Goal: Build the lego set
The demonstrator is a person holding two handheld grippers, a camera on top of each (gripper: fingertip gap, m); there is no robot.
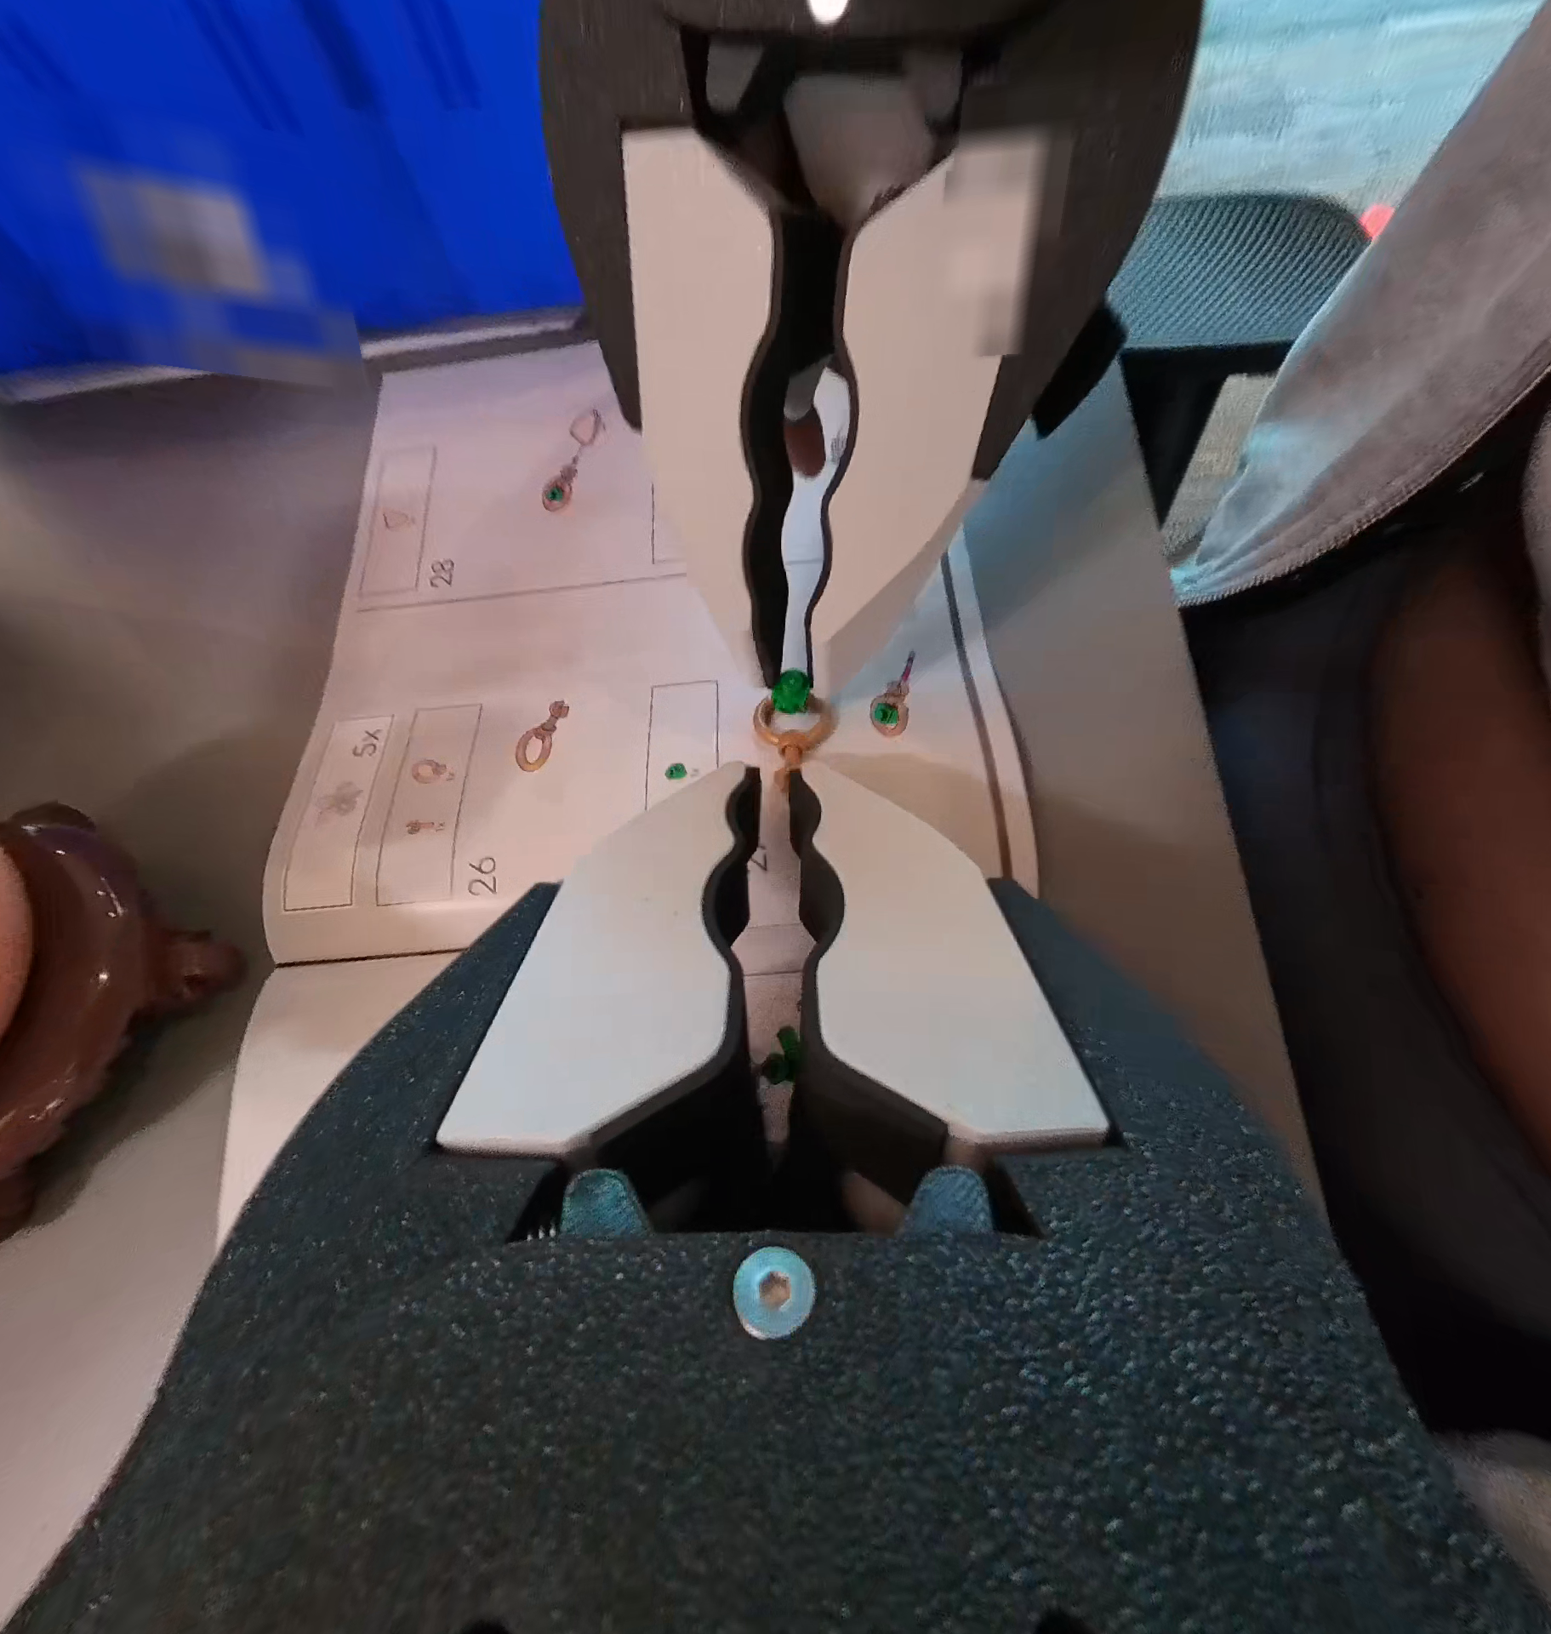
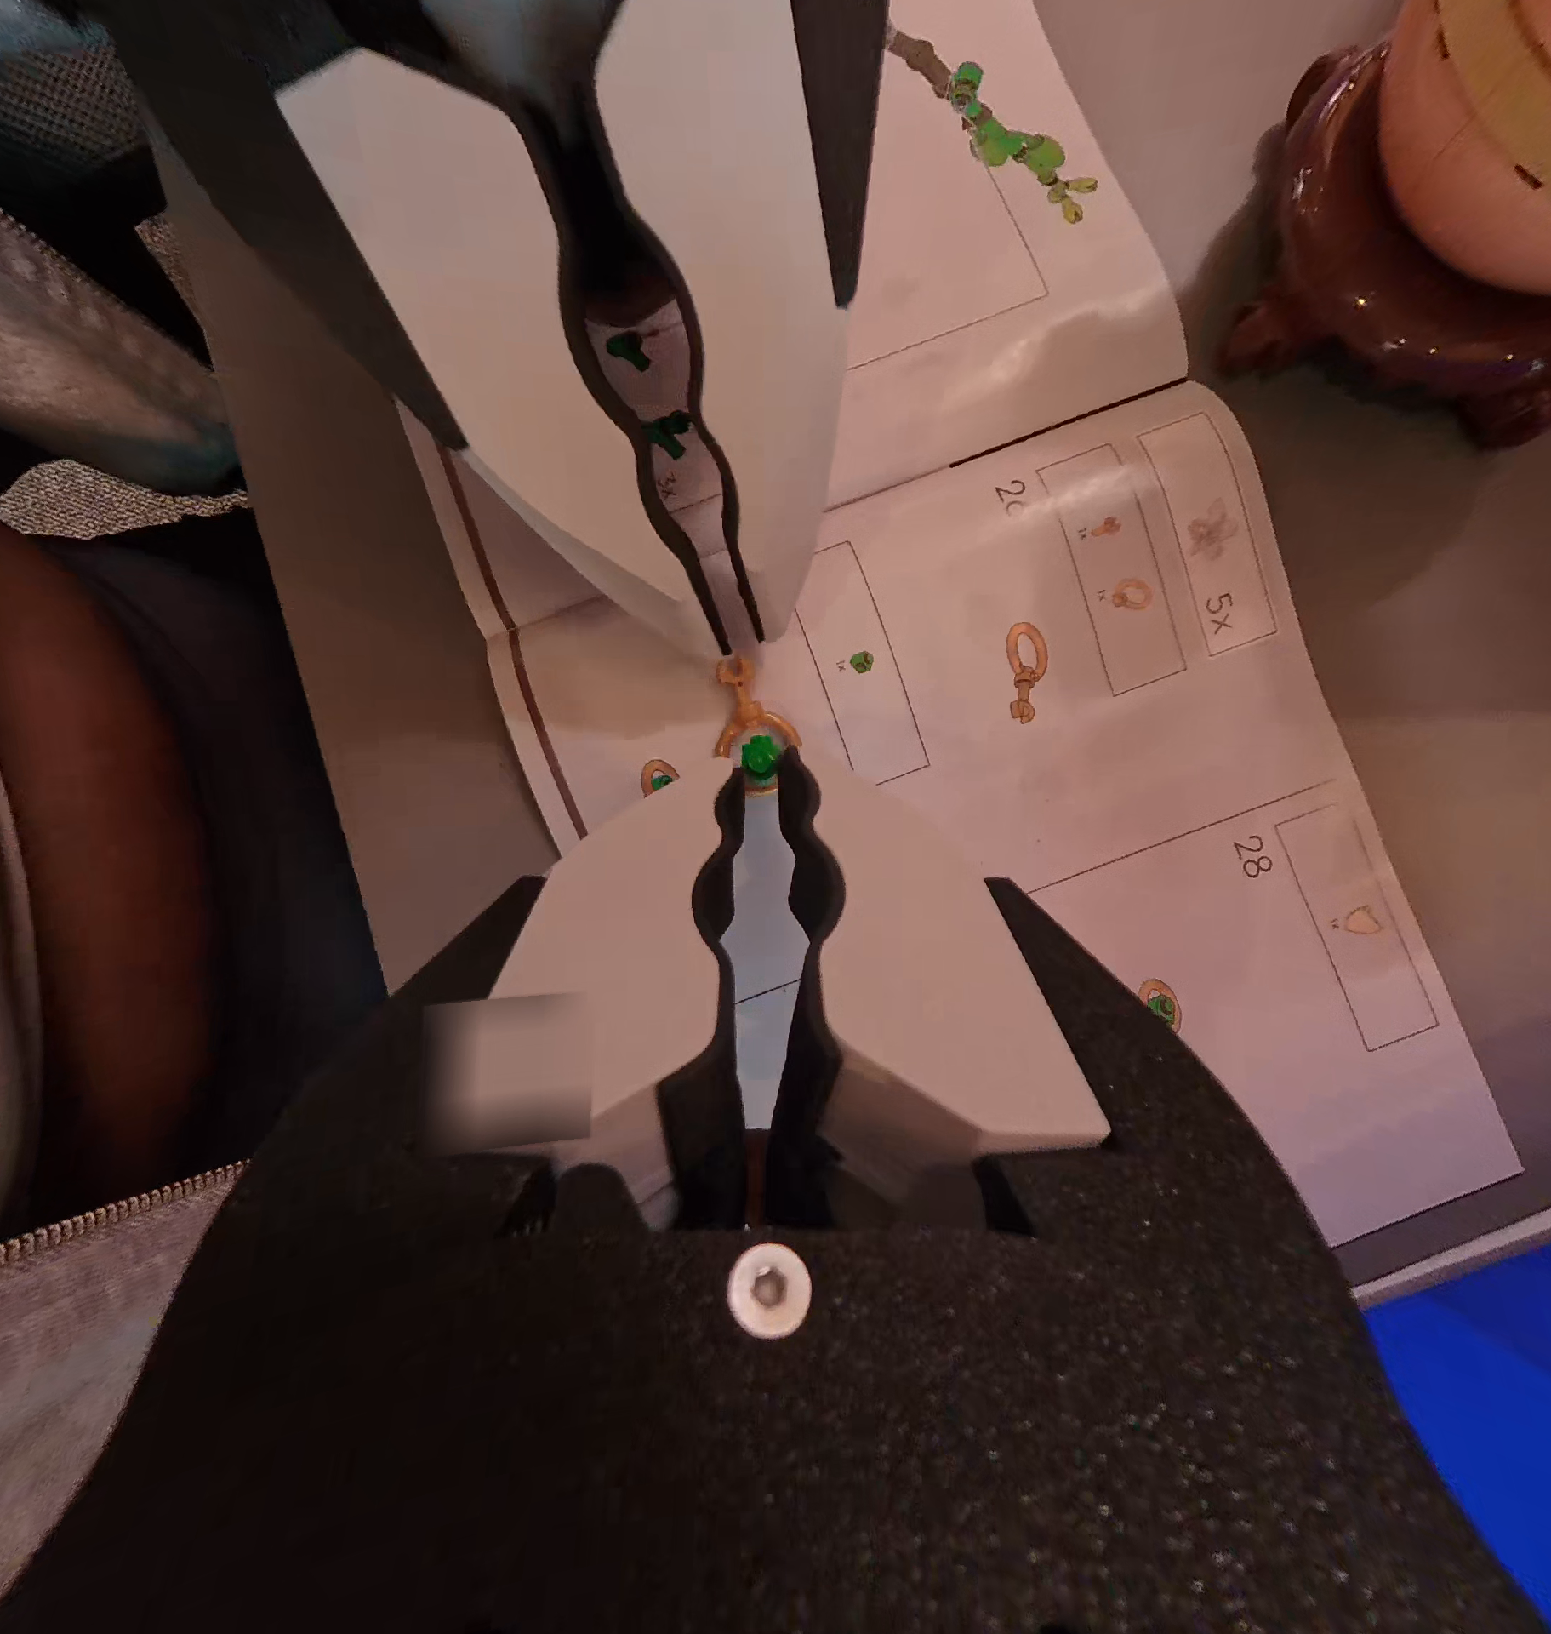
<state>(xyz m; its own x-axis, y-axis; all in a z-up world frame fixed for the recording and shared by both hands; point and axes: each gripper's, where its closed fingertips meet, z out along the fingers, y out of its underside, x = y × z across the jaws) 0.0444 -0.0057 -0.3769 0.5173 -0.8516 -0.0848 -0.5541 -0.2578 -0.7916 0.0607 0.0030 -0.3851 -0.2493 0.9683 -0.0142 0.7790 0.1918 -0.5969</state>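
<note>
In the left wrist view my left gripper (image 1: 773,782) is shut on the stem of a small gold ring piece (image 1: 789,723). My right gripper (image 1: 794,672) comes in from the opposite side, shut on a tiny green stud (image 1: 791,692) that sits at the ring's opening. The right wrist view shows the same from the other side: the right gripper (image 2: 758,780) pinches the green stud (image 2: 758,759) inside the gold ring (image 2: 748,712), whose clip end is held by the left gripper (image 2: 741,644). Both hover tip to tip above the open instruction booklet (image 2: 1107,796).
The booklet (image 1: 506,672) lies on a grey table. A brown pot stand with a tan pot (image 2: 1373,292) stands beside it (image 1: 64,999). Loose green pieces (image 2: 665,433) lie on the page. A blue bin (image 1: 223,177) is behind, a person's grey clothing (image 1: 1417,354) alongside.
</note>
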